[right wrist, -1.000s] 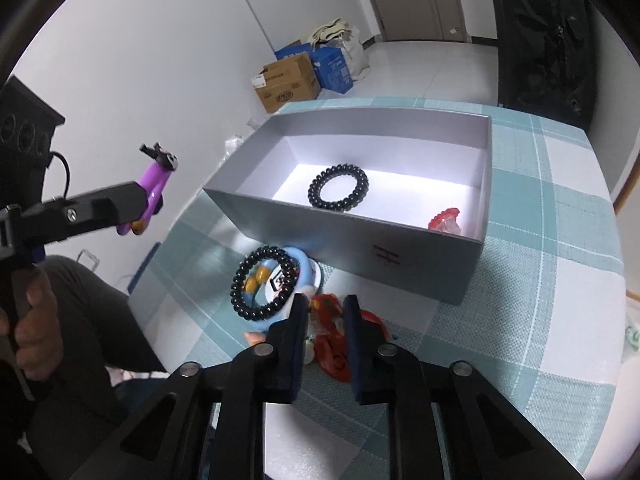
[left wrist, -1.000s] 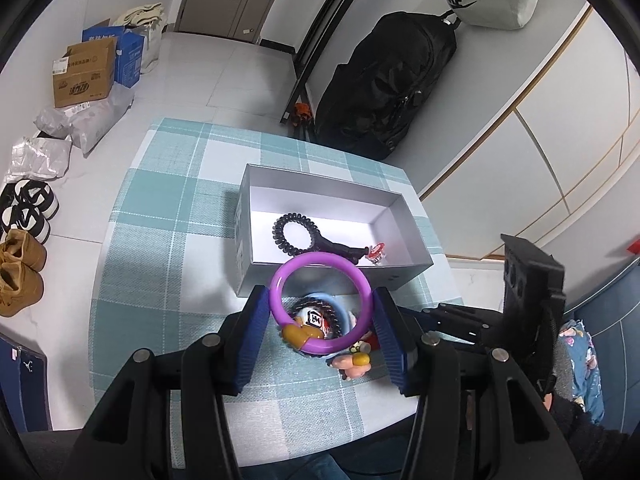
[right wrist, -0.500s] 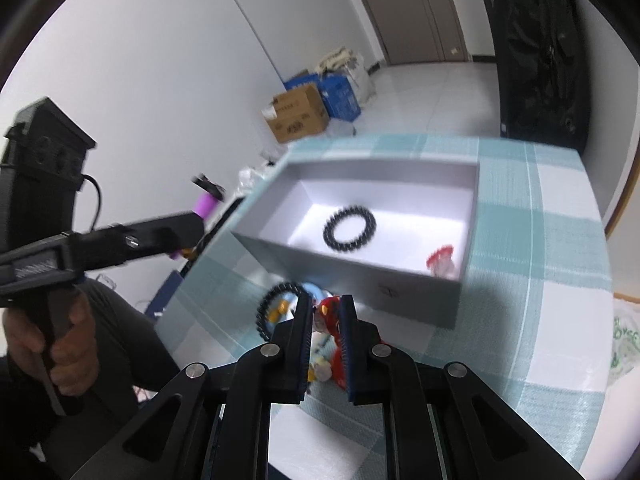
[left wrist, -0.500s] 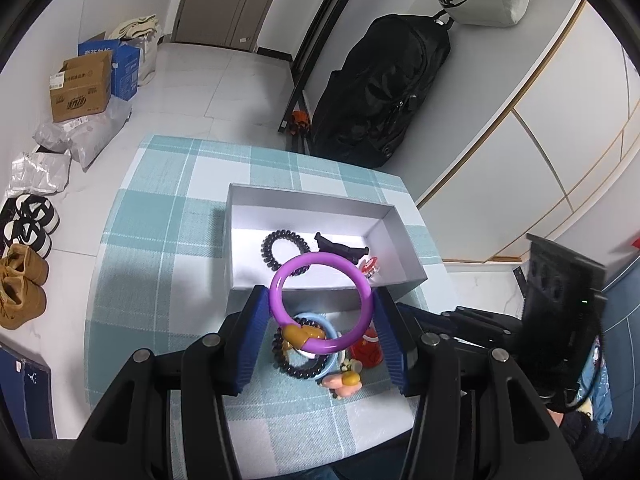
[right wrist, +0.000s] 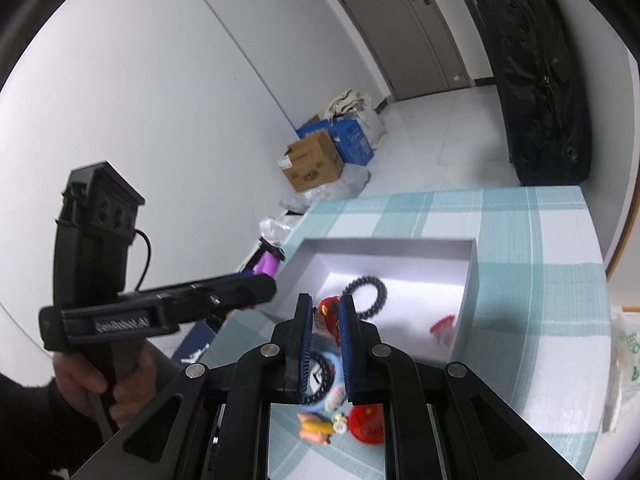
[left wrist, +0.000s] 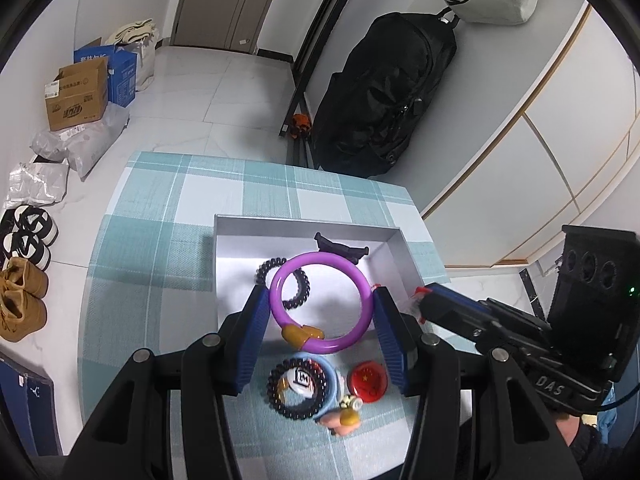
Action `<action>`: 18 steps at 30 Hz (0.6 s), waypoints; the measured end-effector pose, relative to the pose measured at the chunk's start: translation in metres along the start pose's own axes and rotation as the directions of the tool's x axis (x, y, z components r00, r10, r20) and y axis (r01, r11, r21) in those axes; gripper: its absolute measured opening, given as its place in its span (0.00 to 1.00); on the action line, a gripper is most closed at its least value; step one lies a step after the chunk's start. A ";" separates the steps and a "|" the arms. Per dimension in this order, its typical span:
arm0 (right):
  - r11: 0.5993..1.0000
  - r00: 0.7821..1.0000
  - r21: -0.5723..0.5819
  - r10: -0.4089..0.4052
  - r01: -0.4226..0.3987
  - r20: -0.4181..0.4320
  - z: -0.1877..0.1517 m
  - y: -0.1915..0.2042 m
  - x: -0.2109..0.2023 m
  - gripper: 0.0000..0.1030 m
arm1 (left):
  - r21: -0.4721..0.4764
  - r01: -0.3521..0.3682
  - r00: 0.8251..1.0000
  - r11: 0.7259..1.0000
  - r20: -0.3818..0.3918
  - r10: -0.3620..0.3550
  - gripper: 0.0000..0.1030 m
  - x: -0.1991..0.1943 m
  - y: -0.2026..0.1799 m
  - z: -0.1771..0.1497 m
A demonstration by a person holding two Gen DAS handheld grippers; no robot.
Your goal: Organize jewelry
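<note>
My left gripper [left wrist: 320, 312] is shut on a purple ring bracelet [left wrist: 320, 304] with a yellow charm, held above the near edge of the open grey box [left wrist: 304, 226]. The box holds a black coil hair tie [left wrist: 286, 286], a black bow clip [left wrist: 340, 250] and a red-and-white piece [right wrist: 442, 326]. My right gripper [right wrist: 326, 312] is shut on a small red charm [right wrist: 330, 314], raised above the table beside the box. On the cloth lie a blue ring with a black bead bracelet [left wrist: 302, 388], a red round badge [left wrist: 367, 382] and a small figure charm [left wrist: 344, 420].
The table has a teal and white checked cloth [left wrist: 160, 240]. A black bag [left wrist: 384, 92] leans on the wall beyond the table. Cardboard boxes [left wrist: 76, 94], plastic bags and shoes [left wrist: 24, 236] lie on the floor at left.
Both grippers have risen and pulled back from the table. The right gripper has lifted a red charm off the cloth. The purple bracelet stays in the left gripper, over the box's near edge.
</note>
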State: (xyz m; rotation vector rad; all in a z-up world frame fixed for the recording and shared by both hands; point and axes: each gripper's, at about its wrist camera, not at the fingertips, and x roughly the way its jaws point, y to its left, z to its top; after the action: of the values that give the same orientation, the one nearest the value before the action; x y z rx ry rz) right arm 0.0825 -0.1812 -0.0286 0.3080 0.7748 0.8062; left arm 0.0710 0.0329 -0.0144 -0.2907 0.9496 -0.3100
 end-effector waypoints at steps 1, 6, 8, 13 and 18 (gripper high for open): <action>1.000 1.000 0.006 0.002 -0.002 0.003 0.002 -0.002 0.000 0.12 | -0.003 -0.001 1.000 1.000 -0.004 0.001 0.45 0.003 0.000 0.001; 0.999 1.000 0.032 -0.007 0.007 0.007 0.013 -0.012 0.007 0.12 | -0.006 -0.011 1.000 1.000 -0.029 0.011 0.45 0.017 0.000 0.009; 0.999 1.000 0.044 -0.014 0.014 0.001 0.016 -0.017 0.010 0.12 | -0.007 -0.010 0.999 1.000 -0.043 0.010 0.45 0.024 0.000 0.012; 0.997 0.999 0.070 -0.025 0.027 -0.024 0.023 -0.033 0.023 0.12 | -0.001 -0.017 0.998 1.000 -0.064 0.017 0.45 0.035 -0.001 0.020; 0.996 0.999 0.089 -0.024 0.026 -0.034 0.026 -0.046 0.030 0.12 | -0.014 -0.009 0.996 1.000 -0.086 0.007 0.46 0.044 0.000 0.023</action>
State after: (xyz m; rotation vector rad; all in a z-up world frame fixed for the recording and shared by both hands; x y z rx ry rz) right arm 0.1390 -0.1884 -0.0495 0.3651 0.8460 0.7558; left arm 0.1136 0.0186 -0.0343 -0.2880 1.0381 -0.3107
